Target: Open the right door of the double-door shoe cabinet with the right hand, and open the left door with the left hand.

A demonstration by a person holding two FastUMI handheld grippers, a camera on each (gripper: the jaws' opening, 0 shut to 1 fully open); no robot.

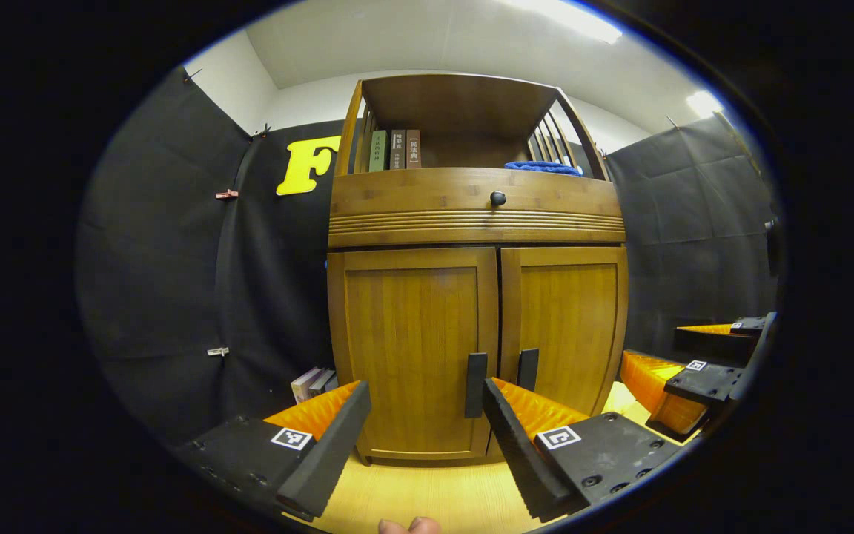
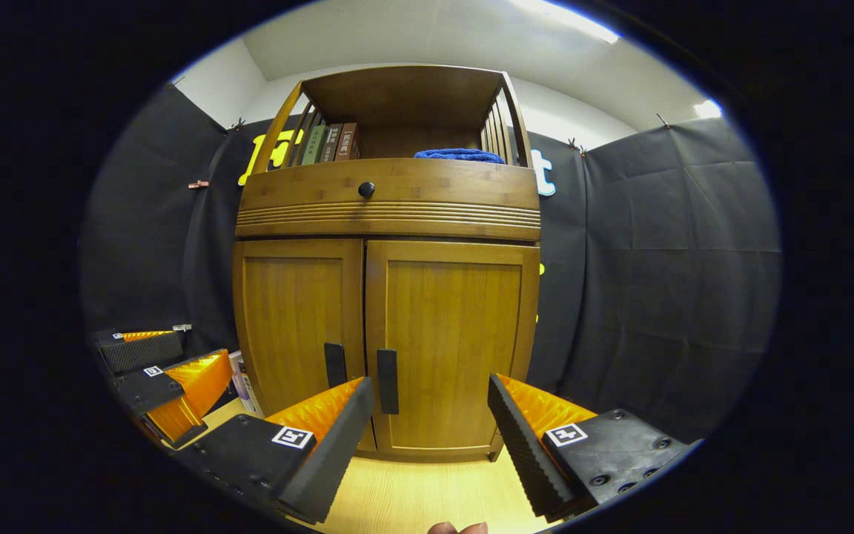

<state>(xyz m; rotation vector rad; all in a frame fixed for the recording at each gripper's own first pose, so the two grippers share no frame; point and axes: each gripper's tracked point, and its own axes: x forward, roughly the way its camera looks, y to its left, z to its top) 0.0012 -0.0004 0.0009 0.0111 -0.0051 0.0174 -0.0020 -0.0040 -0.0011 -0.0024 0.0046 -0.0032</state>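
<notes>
Both grippers' jaws spread wide, holding nothing, facing the closed shoe cabinet (image 1: 475, 297).
Left gripper (image 1: 427, 423) sits short of the left door (image 1: 412, 348), its dark handle (image 1: 475, 384) between the jaws, not touched; right gripper (image 2: 431, 419) faces the right door (image 2: 453, 345), handle (image 2: 388, 381) beside its left jaw. Wooden doors shut, knobbed drawer (image 1: 497, 198) above, books (image 1: 395, 150) with unreadable spines and blue cloth (image 1: 542, 167) on the top shelf.
</notes>
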